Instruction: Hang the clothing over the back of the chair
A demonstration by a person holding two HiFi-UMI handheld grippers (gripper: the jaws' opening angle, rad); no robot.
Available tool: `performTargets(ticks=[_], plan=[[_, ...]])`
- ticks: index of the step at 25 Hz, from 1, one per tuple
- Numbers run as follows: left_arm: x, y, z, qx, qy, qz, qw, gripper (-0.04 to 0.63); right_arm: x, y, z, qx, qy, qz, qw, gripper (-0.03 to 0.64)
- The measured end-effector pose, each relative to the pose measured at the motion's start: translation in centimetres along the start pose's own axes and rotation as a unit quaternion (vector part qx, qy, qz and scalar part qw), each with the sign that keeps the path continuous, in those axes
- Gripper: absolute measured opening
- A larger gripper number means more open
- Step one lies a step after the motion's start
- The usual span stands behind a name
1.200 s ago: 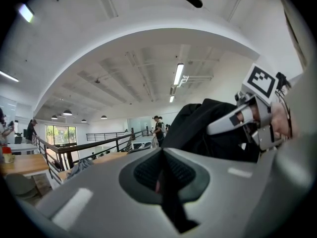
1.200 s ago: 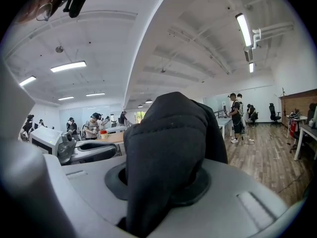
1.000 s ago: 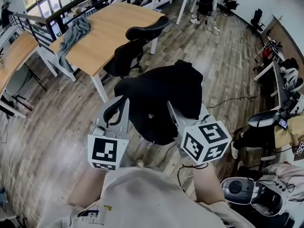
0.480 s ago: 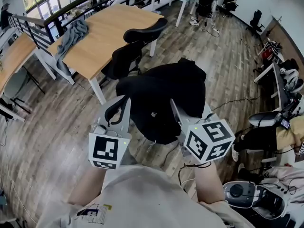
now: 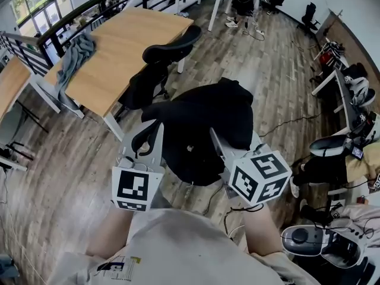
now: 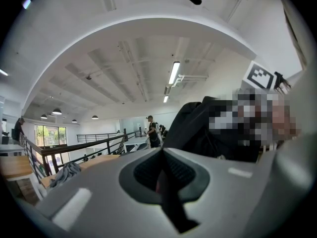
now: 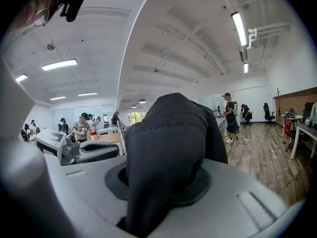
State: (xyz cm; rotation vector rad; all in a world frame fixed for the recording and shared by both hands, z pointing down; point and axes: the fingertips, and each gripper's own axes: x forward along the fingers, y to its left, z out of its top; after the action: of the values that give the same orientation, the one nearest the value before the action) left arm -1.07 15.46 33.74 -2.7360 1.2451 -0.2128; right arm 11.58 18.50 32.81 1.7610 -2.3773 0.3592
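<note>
Evidently the black jacket [image 5: 202,123] is hanging in mid-air short of the office chair [image 5: 155,61], looking soft and light, the left gripper [image 5: 153,128] pinching a thin edge and the right gripper [image 5: 215,134] clamping a thick fold, probably the best holds being wide apart at its shoulders.

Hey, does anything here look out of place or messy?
Only the grey cloth: it lies crumpled on the wooden table, hanging partly over its edge instead of folded or hung. The black garment is bunched too, but that is because the left gripper and right gripper pinch it up off the floor.
</note>
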Motion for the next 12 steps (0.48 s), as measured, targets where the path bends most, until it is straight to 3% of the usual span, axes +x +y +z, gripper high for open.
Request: performTargets(ticks=[12], plan=[[14.4,10.4,-0.4,-0.004,0.01,-0.047,0.9988,0.0,13.2,-6.7,5.3,0.019,0.007,-0.063,0.998,0.1]])
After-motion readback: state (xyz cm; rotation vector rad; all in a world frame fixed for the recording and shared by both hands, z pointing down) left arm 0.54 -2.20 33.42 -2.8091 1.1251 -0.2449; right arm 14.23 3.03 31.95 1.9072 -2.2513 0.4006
